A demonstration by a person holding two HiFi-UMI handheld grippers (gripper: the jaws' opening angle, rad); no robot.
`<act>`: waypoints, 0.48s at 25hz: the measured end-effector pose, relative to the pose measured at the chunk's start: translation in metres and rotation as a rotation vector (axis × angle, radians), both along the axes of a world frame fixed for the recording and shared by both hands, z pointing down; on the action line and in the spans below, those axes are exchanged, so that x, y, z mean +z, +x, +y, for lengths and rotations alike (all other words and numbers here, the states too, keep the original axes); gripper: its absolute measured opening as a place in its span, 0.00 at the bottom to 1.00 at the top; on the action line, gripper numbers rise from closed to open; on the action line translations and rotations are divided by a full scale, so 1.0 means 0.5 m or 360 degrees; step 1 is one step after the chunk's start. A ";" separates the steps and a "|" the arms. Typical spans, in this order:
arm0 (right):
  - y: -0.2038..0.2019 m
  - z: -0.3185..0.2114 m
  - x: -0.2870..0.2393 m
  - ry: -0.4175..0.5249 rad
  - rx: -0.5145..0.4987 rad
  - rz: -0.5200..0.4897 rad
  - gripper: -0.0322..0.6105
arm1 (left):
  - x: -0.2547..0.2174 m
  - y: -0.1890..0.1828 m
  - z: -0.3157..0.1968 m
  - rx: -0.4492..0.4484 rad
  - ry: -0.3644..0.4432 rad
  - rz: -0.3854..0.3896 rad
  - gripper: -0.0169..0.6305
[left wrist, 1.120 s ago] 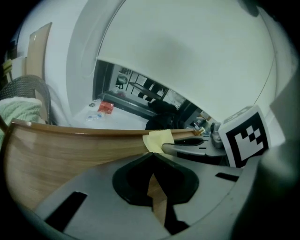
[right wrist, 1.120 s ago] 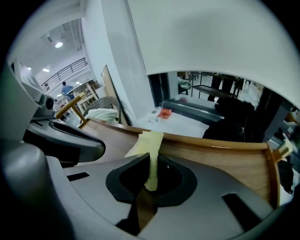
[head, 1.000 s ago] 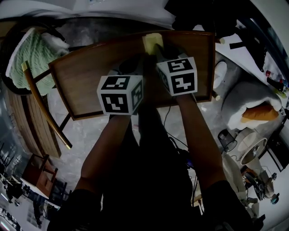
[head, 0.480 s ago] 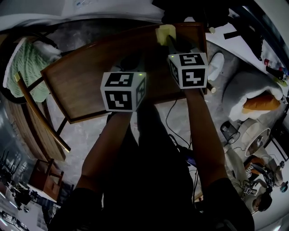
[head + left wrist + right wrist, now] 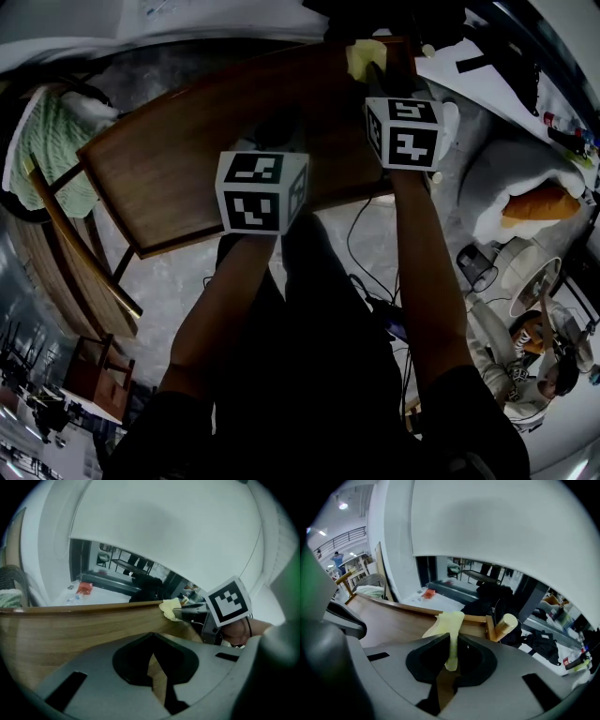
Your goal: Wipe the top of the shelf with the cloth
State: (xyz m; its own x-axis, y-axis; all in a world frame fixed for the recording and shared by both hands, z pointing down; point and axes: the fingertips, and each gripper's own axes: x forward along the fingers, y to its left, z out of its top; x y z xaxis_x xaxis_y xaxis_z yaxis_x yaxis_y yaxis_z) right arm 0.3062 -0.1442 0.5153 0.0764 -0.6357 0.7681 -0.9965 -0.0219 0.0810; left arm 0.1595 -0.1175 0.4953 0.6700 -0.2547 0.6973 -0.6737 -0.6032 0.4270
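Note:
The wooden shelf top (image 5: 187, 159) slopes across the upper head view. At its far right edge lies a pale yellow cloth (image 5: 364, 58). My right gripper (image 5: 373, 82) is shut on that cloth, its marker cube (image 5: 405, 131) just behind. In the right gripper view the cloth (image 5: 449, 625) hangs pinched between the jaws of the right gripper (image 5: 447, 667) and drapes onto the wood (image 5: 389, 623). My left gripper (image 5: 157, 686) is shut with nothing in it, low over the shelf top (image 5: 70, 630). Its cube (image 5: 261, 190) hides its jaws in the head view.
A green knitted throw (image 5: 47, 141) lies on a wooden chair (image 5: 89, 253) at the left. A white cushion with an orange patch (image 5: 530, 202), a fan (image 5: 525, 291) and cables (image 5: 361, 253) sit on the floor at the right. A round wooden peg (image 5: 506, 623) stands at the shelf's right corner.
My right gripper has slid the cloth to the right along the shelf's far edge, toward the right corner. The left gripper has stayed about where it was.

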 end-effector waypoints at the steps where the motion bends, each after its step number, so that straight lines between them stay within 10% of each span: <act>1: 0.008 0.002 -0.001 -0.0007 0.0017 0.0026 0.12 | -0.001 0.001 0.002 0.0002 -0.0001 0.0002 0.04; 12: 0.047 0.034 -0.008 -0.0154 0.0102 0.0263 0.12 | -0.008 -0.002 0.027 0.0015 -0.0009 0.0020 0.04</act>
State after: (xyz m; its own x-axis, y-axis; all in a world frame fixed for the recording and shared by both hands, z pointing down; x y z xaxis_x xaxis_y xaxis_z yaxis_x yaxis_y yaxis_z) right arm 0.3298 -0.1272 0.5111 0.2446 -0.5491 0.7992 -0.9662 -0.0692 0.2482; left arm 0.1585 -0.1039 0.4911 0.6812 -0.2443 0.6902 -0.6623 -0.6074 0.4387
